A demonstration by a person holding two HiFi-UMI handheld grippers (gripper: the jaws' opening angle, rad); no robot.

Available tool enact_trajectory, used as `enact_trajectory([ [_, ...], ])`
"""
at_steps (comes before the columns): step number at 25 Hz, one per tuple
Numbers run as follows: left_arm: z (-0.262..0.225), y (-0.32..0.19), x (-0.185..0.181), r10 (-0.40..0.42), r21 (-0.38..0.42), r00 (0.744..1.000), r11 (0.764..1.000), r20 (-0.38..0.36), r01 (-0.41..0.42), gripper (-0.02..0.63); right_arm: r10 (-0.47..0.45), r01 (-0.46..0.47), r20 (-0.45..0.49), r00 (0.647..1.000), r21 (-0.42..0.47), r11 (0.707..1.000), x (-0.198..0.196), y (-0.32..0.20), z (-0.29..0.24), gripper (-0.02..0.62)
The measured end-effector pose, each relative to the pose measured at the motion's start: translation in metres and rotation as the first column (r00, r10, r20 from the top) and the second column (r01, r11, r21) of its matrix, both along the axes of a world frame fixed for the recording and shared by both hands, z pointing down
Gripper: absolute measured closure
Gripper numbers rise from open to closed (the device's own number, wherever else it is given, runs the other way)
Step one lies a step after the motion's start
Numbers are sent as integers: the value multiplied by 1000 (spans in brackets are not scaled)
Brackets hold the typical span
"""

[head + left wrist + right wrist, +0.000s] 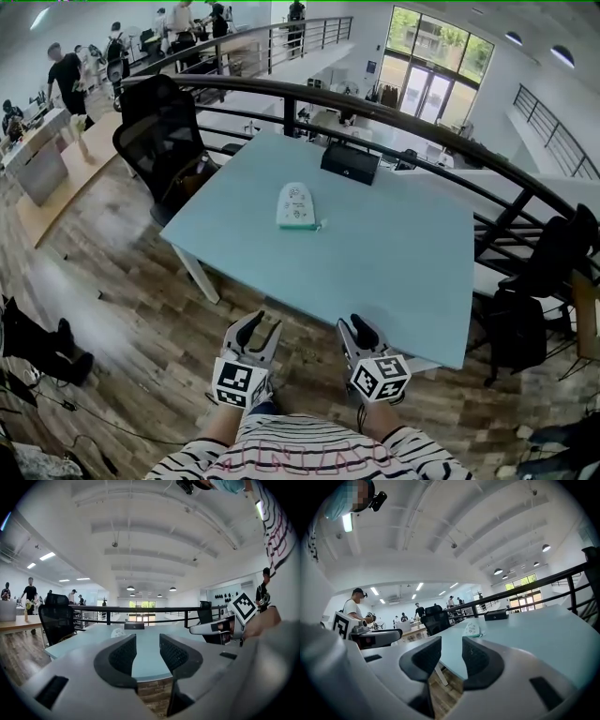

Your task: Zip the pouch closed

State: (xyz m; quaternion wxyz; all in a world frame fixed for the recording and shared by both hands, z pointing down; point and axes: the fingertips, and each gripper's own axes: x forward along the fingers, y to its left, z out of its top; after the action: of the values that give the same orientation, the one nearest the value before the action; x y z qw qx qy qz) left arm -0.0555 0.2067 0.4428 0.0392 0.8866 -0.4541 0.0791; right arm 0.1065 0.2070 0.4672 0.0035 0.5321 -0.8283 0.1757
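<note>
A small white pouch [296, 205] with green print lies flat near the middle of the light blue table [394, 272]. It shows far off as a pale lump [117, 633] in the left gripper view and clearer [472, 629] in the right gripper view. My left gripper [261, 328] and right gripper [355, 330] hang side by side in front of the table's near edge, well short of the pouch. Both stand open with nothing between their jaws [142, 654] [451, 656].
A black box [350, 162] sits at the table's far edge by a curved black railing [422, 127]. A black office chair [159, 131] stands left of the table, dark bags [548, 272] at the right. Several people stand at desks in the far left background.
</note>
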Motion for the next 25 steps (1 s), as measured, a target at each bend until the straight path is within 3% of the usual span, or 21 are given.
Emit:
enact_trajectory([
  [14,11,-95,-67,106,-21,994,994,11,-106,474,129,-129,2,992,-28,991,-56,-87,10,448],
  [25,34,-146,-70,151,-64,988,987,24,-149,474,132,-134,-31,991,-47,990,-66,-140,26,448],
])
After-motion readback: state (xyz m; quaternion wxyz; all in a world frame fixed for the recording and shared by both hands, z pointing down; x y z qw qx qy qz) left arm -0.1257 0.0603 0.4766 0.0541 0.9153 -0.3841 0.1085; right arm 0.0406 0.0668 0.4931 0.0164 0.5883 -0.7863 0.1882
